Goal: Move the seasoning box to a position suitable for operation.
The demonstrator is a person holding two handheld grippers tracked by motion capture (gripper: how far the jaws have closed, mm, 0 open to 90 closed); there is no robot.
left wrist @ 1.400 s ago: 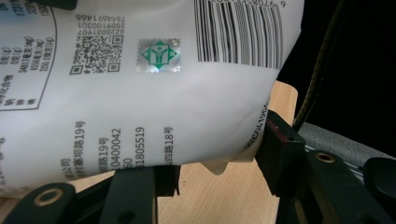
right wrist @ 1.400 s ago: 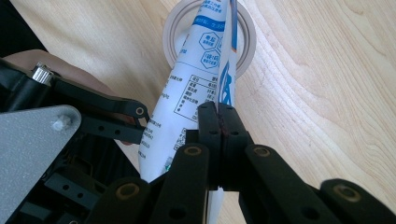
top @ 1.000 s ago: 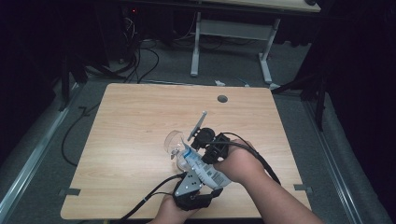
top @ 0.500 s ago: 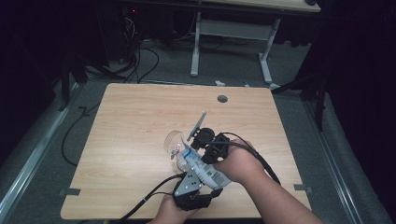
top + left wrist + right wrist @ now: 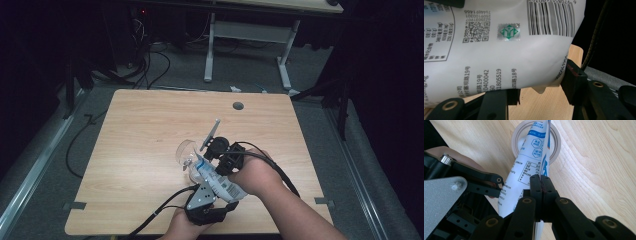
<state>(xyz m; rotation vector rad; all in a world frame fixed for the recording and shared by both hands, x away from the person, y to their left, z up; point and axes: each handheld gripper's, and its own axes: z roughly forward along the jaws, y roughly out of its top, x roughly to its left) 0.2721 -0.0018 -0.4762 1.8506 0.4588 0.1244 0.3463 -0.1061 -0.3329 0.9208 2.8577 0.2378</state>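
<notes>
A white pouch point(image 5: 216, 180) with blue print and a barcode hangs tilted over a clear glass point(image 5: 186, 151) on the wooden table point(image 5: 145, 120). My left gripper point(image 5: 212, 192), near the front edge, is shut on the pouch's lower body; the left gripper view shows the pouch point(image 5: 511, 50) squeezed between the two black jaws of that gripper point(image 5: 539, 85). My right gripper point(image 5: 541, 182) is shut on the pouch's side seam point(image 5: 544, 162). The pouch's top end points into the glass's round mouth point(image 5: 555, 147). In the high view the right gripper point(image 5: 220, 157) sits just right of the glass.
A round cable hole point(image 5: 238, 106) lies at the table's far edge. Black cables point(image 5: 165, 205) trail off the front edge from the grippers. Another desk's white legs point(image 5: 210, 45) stand on the floor beyond.
</notes>
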